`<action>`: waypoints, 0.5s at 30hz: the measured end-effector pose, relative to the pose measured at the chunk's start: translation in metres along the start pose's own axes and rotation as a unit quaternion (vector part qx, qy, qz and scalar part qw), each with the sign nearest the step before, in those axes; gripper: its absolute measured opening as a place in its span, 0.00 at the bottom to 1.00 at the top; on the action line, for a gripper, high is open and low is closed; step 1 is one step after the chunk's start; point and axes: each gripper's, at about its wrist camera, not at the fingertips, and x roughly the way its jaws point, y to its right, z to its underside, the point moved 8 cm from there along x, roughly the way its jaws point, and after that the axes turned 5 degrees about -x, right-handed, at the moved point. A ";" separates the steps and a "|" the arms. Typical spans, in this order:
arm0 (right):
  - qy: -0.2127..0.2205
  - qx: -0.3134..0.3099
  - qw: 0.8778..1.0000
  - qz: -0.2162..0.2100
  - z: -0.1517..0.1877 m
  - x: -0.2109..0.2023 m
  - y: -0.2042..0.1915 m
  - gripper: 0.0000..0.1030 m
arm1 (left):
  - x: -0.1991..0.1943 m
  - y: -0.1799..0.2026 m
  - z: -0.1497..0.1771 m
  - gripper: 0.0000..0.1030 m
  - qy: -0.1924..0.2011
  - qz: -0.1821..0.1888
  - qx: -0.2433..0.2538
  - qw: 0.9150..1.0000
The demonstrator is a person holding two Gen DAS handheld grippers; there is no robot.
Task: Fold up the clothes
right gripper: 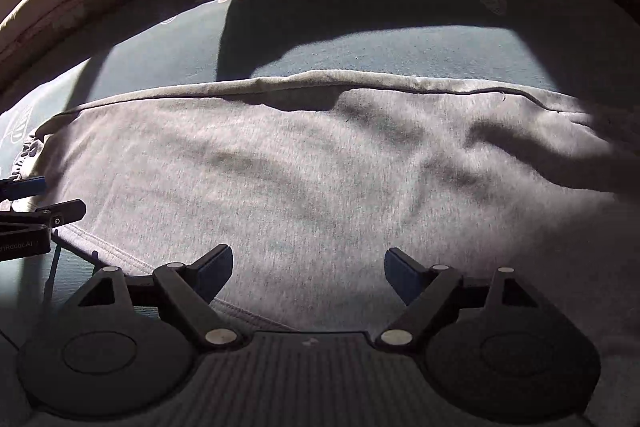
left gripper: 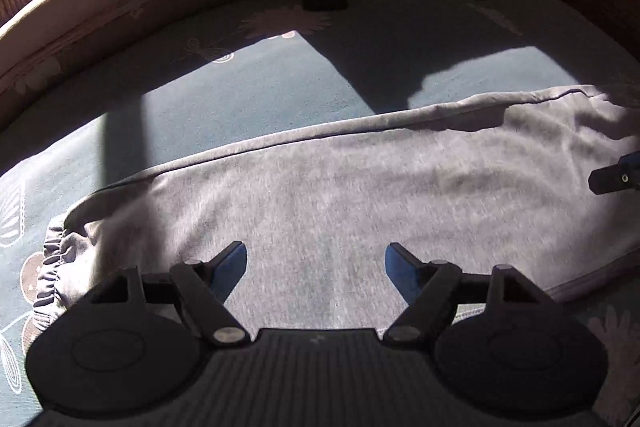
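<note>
Both black two-finger grippers, left (left gripper: pixel 316 263) and right (right gripper: pixel 308 265), are hanging with jaws apart, gripping nothing, over the folded grey jersey garment (left gripper: pixel 360 195) that's lying flat on the teal flower-print bedsheet (left gripper: pixel 248 87)

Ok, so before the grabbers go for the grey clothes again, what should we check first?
1. Left tool open with nothing between its fingers: ok.
2. Right tool open and empty: ok.
3. Grey sweatpants lying flat on the bed sheet: mostly ok, wrinkles toward the right end.
4. Far long edge lined up neatly: not ok, a lip stands up.
5. Gathered end visible: ok.
6. Other end visible: cannot tell, in shadow.
</note>
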 end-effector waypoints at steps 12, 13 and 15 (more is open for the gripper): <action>0.044 0.049 0.990 0.126 -0.042 0.004 0.204 0.84 | 0.078 0.160 -0.073 0.74 -0.004 0.152 -0.019 0.988; 0.039 0.050 0.990 0.129 -0.039 0.013 0.213 0.84 | 0.084 0.165 -0.072 0.74 -0.007 0.149 -0.016 0.989; 0.031 0.056 0.989 0.132 -0.032 0.029 0.228 0.84 | 0.098 0.175 -0.070 0.74 -0.012 0.141 -0.009 0.990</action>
